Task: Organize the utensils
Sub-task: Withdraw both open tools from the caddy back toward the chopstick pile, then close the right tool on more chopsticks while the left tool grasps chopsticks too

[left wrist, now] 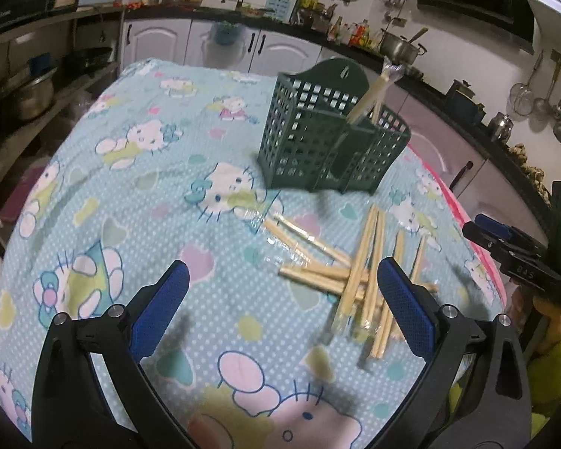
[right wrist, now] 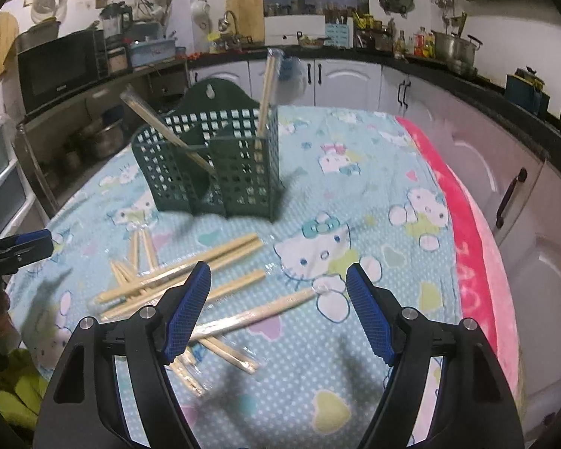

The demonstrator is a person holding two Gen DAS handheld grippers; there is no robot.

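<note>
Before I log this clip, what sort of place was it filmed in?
A home kitchen, most likely. White cabinets under a dark countertop run around the room, a microwave sits on a shelf, and ladles hang on the wall behind the cloth-covered table.

left wrist: looks forward and down along the left gripper (left wrist: 280, 292), close over the table (left wrist: 112, 194) | right wrist: same tilt along the right gripper (right wrist: 278, 292), close | shared: green holder (left wrist: 329, 142), loose chopsticks (left wrist: 355, 273); each view catches the other gripper at its edge
</note>
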